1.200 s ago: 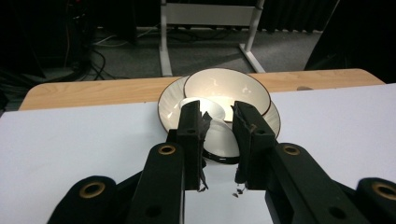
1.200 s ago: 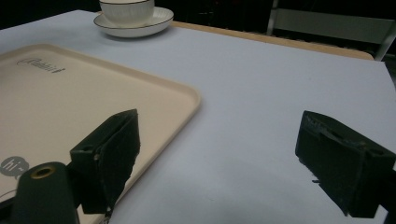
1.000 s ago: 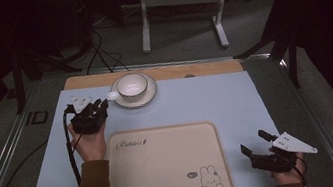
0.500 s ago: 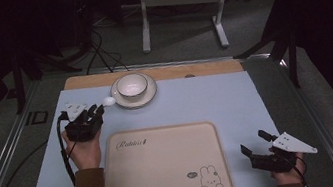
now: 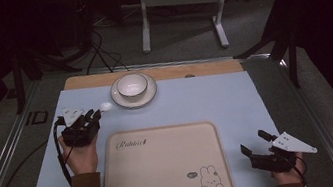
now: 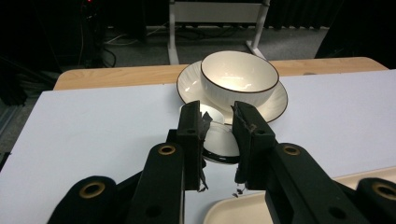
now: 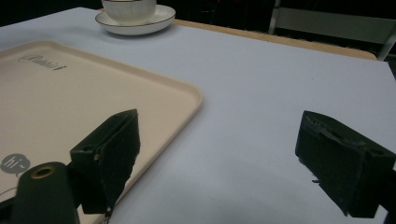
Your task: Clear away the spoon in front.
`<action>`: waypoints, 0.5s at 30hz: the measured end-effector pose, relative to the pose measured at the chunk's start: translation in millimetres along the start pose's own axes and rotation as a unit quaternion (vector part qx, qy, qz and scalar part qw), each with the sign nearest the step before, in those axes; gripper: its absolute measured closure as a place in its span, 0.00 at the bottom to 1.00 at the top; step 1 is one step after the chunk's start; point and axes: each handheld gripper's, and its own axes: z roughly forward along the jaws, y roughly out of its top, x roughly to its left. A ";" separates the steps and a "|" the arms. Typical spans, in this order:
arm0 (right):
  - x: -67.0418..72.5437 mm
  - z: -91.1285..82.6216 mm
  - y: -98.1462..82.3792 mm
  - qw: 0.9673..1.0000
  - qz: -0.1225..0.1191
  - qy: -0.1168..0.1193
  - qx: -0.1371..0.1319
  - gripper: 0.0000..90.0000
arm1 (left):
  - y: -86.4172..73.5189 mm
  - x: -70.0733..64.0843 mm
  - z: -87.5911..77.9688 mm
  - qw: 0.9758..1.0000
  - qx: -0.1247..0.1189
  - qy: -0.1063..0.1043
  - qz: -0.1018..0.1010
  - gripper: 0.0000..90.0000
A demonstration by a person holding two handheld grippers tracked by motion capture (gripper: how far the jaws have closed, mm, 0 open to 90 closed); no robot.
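A white bowl (image 5: 132, 85) (image 6: 238, 77) stands on a white saucer (image 5: 152, 94) (image 6: 275, 100) at the far middle of the blue mat. Just left of the saucer, my left gripper (image 5: 94, 114) (image 6: 217, 121) is shut on a small white spoon (image 5: 105, 105) (image 6: 219, 140) with a dark rim, its tip close to the saucer's edge. My right gripper (image 5: 256, 142) (image 7: 219, 140) rests near the front right with its jaws wide open and nothing between them. It sits just off the right edge of the cream tray (image 5: 166, 169) (image 7: 70, 88).
The cream tray with a rabbit print (image 5: 208, 178) takes up the front middle of the mat (image 5: 215, 96). A wooden table edge (image 5: 201, 68) runs behind the saucer. Dark floor, cables and a metal stand (image 5: 180, 0) lie beyond.
My left hand has drawn the spoon a little to the left and toward the person, away from the saucer. The right gripper has stayed put.
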 end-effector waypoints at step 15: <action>0.0 -0.3 0.1 1.000 0.000 0.000 -0.001 0.15 | -9.0 4.5 -6.3 1.000 0.005 0.008 0.005 0.82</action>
